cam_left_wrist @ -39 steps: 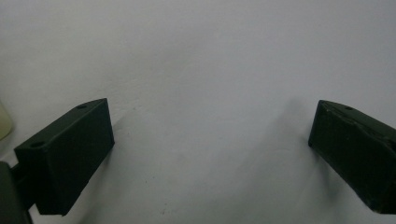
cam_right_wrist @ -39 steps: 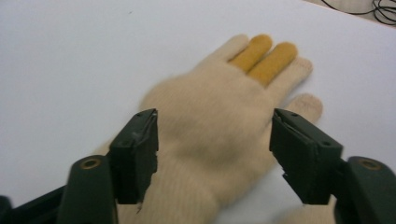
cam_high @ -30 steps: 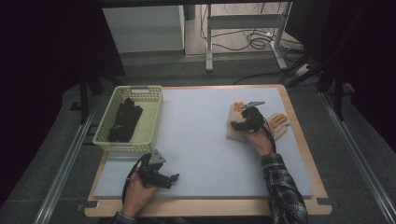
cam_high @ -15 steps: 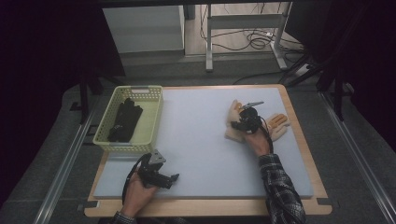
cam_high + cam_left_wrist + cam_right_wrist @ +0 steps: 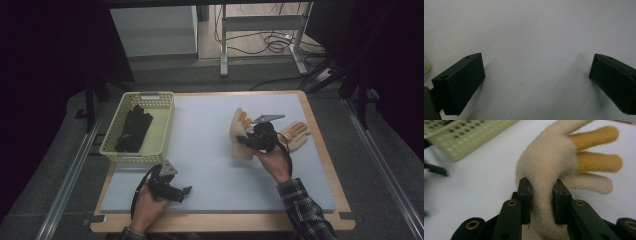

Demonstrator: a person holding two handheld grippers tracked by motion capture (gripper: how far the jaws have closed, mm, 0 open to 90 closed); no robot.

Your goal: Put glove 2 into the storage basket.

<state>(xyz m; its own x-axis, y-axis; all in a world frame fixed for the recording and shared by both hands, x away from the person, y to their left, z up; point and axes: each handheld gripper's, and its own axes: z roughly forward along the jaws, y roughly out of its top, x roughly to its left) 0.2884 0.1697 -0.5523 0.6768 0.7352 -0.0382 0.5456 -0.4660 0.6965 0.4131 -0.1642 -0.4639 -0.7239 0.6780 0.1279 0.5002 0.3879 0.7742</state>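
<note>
A cream knitted glove (image 5: 549, 157) with orange-yellow fingers is pinched at its middle, and my right gripper (image 5: 541, 200) is shut on it. Its jaws have just been closing, with the glove between them. In the high view the right gripper (image 5: 248, 141) holds this glove (image 5: 240, 131) raised off the mat, right of centre. A second cream glove (image 5: 296, 134) lies flat just to the right of that hand. My left gripper (image 5: 186, 192) rests low at the mat's front left. Its jaws stand wide apart over bare mat, so the left gripper (image 5: 536, 82) is open.
A pale green plastic basket (image 5: 150, 95) stands at the mat's back left with black gloves (image 5: 134, 128) inside. The same basket (image 5: 469, 135) lies beyond the held glove in the right gripper view. A pale blue mat (image 5: 200, 165) covers the wooden table.
The right gripper closed on the cream glove and lifted it up and to the left, so the glove now hangs bent in the jaws. The left hand stayed put.
</note>
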